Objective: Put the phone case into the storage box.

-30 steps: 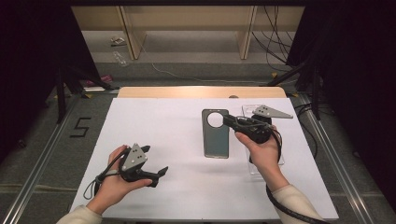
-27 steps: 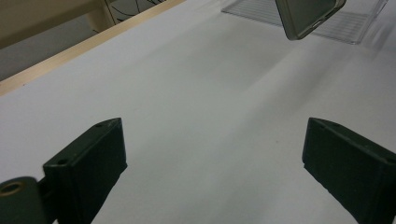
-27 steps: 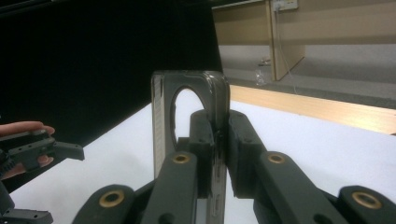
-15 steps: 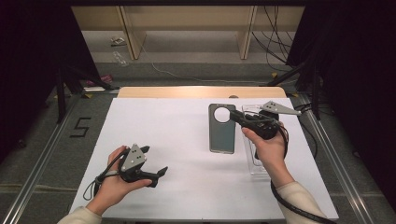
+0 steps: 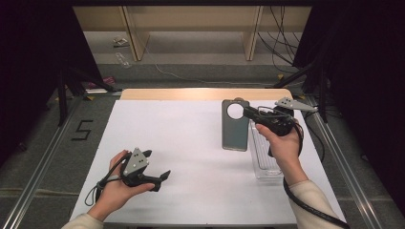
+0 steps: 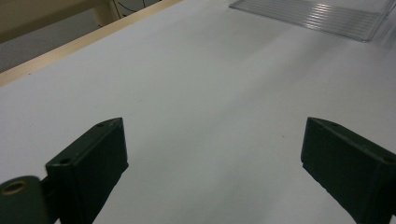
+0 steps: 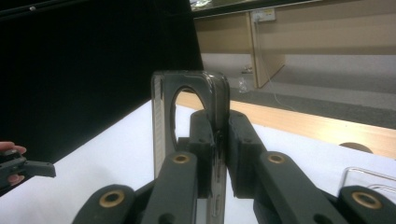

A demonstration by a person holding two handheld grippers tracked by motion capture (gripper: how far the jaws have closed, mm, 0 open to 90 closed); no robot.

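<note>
Holding a phone case (image 5: 235,126), the right hand-held gripper (image 5: 247,112) points left.

My grey translucent plastic phone case (image 5: 235,126) with the big round camera hole sits right of centre in the high view, lifted off the white table, hole end toward the top of the frame. In the right gripper view it (image 7: 190,135) stands upright at centre frame (edge-on to me), its right side wall pinched between my tongs.
</note>
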